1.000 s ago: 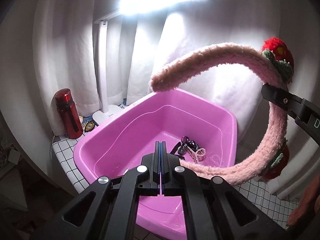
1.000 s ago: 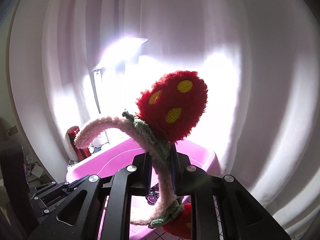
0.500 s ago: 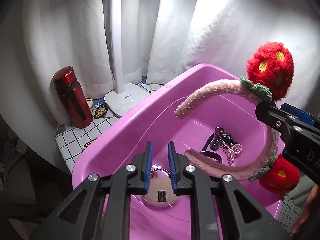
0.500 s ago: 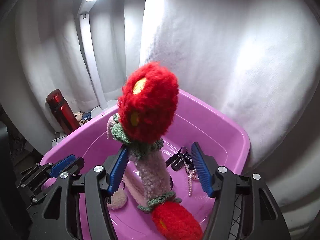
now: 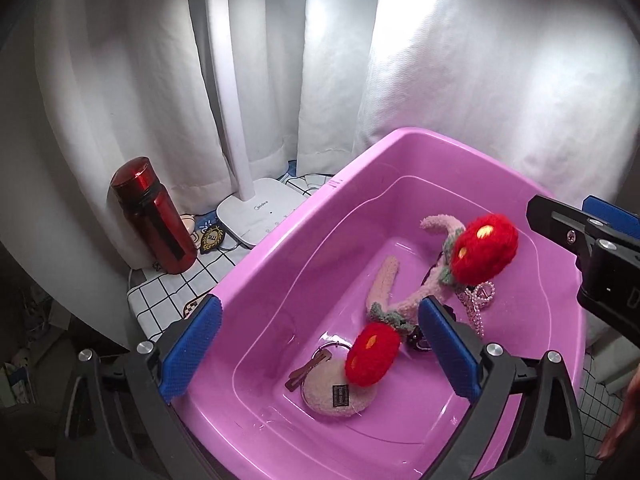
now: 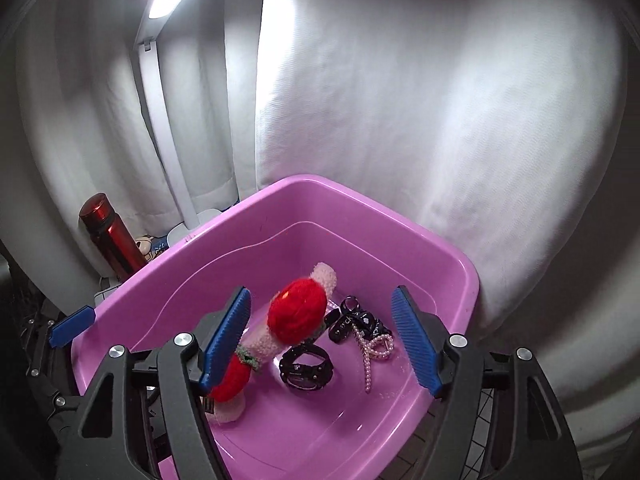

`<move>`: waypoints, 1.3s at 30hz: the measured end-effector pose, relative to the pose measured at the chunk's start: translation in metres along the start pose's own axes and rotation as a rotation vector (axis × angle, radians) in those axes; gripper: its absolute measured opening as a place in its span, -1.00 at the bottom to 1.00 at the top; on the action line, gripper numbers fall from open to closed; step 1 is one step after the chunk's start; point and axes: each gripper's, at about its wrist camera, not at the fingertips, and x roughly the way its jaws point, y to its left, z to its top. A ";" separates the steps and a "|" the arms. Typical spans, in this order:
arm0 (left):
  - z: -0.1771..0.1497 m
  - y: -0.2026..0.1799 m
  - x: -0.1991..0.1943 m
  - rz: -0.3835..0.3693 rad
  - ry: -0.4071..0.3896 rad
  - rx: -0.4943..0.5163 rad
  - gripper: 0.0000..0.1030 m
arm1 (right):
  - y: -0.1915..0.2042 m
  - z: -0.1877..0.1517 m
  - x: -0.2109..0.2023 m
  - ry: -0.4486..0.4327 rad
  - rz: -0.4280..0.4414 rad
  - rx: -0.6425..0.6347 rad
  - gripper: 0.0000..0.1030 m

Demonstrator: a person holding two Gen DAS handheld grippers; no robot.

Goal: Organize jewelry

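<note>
A pink fuzzy headband [image 5: 386, 280] with two red strawberry poms [image 5: 486, 250] lies inside the pink plastic tub [image 5: 280, 248], free of both grippers; it also shows in the right wrist view [image 6: 298, 314]. Under it lie a beige fuzzy keyring pad [image 5: 340, 394], a black watch [image 6: 306, 368], a black strap [image 6: 354, 322] and a pearl string [image 6: 372, 354]. My left gripper [image 5: 320, 348] is open and empty above the tub's near side. My right gripper [image 6: 322, 340] is open and empty above the tub.
A red metal bottle [image 5: 154, 216] and a white desk lamp base [image 5: 262, 208] stand on the checked cloth [image 5: 160, 292] left of the tub. White curtains hang close behind. The right gripper's body [image 5: 600, 256] reaches in over the tub's right rim.
The right gripper opened and let the headband drop into the tub. The left gripper went from shut to wide open, leaving the beige pad on the tub floor.
</note>
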 end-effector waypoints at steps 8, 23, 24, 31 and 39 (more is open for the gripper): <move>-0.006 0.003 -0.014 0.023 -0.006 -0.007 0.88 | 0.001 -0.017 -0.011 0.011 0.001 0.011 0.35; -0.011 0.001 -0.029 0.034 -0.004 0.007 0.87 | 0.001 -0.038 -0.031 0.004 -0.011 0.013 0.35; -0.011 0.000 -0.029 0.036 -0.004 0.010 0.87 | 0.001 -0.039 -0.032 0.004 -0.010 0.015 0.35; -0.014 0.002 -0.031 0.034 0.000 0.010 0.88 | -0.001 -0.043 -0.040 -0.008 -0.021 0.013 0.35; -0.015 0.005 -0.033 0.040 0.003 0.009 0.88 | -0.005 -0.047 -0.047 -0.016 -0.042 0.019 0.35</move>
